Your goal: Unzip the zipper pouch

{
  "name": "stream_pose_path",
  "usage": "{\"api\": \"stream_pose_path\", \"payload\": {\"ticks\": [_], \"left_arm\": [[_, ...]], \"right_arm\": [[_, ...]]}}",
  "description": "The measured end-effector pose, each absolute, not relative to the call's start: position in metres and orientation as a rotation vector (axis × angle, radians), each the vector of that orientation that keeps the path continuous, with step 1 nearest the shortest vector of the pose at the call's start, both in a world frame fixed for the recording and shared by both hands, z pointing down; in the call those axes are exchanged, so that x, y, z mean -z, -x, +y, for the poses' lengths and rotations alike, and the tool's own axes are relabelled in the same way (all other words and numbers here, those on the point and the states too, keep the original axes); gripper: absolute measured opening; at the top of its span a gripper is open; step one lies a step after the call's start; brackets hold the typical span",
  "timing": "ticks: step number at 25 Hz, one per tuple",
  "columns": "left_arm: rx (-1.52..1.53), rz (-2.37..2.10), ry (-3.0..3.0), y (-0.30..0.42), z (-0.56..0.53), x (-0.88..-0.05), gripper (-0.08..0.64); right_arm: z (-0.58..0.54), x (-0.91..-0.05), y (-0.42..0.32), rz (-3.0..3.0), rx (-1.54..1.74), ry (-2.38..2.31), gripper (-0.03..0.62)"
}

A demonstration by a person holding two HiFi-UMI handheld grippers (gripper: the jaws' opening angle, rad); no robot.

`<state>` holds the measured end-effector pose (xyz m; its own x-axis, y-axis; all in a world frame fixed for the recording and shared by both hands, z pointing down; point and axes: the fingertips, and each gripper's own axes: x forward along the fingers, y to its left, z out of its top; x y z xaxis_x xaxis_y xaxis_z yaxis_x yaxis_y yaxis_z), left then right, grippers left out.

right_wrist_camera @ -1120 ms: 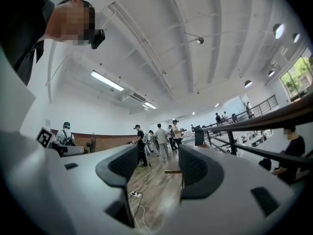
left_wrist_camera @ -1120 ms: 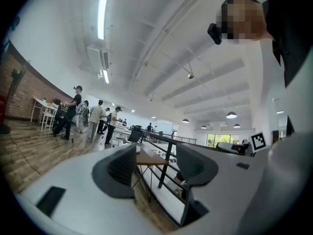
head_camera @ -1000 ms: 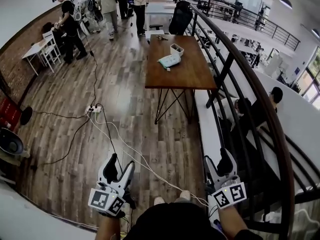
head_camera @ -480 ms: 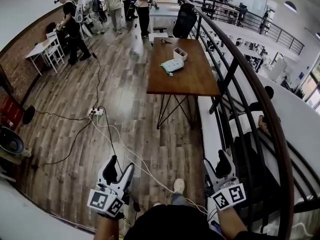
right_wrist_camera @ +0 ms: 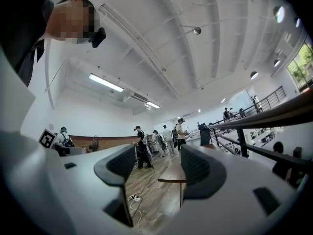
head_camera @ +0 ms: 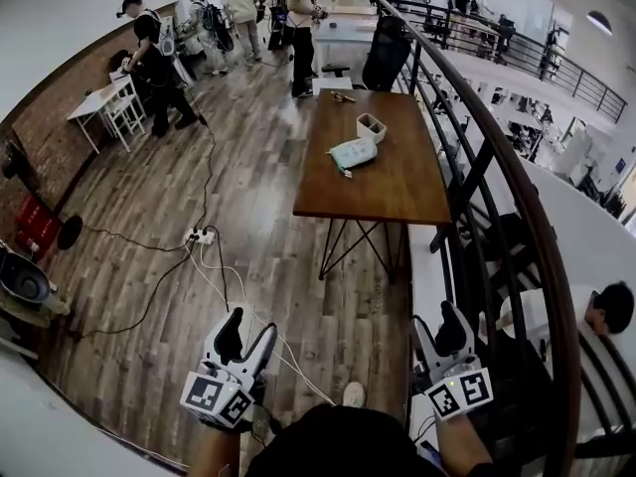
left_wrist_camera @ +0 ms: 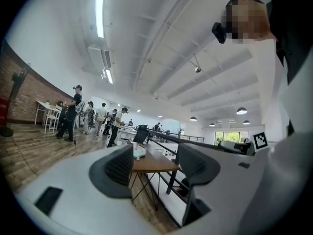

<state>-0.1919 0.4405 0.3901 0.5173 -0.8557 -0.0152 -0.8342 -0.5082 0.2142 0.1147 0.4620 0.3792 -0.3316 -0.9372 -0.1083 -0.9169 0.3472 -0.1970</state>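
head view looked steeply down on a wooden floor (head_camera: 248, 197), where the left hand-held gripper (head_camera: 248, 328) and the right hand-held gripper (head_camera: 437, 324) were held low in front of the person, both well apart from the pale zipper pouch (head_camera: 354, 152). the pouch lay on the brown counter (head_camera: 397, 182), just beside a small open box (head_camera: 371, 127) and near the black railing (head_camera: 475, 167). in the left gripper view its jaws stood wide apart with nothing between them, and in the right gripper view those jaws had just been closing a little yet remained wide and empty.
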Motion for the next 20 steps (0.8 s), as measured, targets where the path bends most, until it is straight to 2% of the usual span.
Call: {"api": "stream_pose_path", "payload": {"ticks": [14, 20], "left_arm": [[0.133, -1.504, -2.561, 0.122, 0.347, -0.387, 0.285], [0.115, -1.533, -2.554, 0.126, 0.313, -0.392, 0.303]], "right_arm": [[0.381, -0.384, -0.201, 2.416, 0.14, 1.716, 0.264], [0.348, -0.406, -0.197, 2.415, 0.199, 1.724, 0.275]]}}
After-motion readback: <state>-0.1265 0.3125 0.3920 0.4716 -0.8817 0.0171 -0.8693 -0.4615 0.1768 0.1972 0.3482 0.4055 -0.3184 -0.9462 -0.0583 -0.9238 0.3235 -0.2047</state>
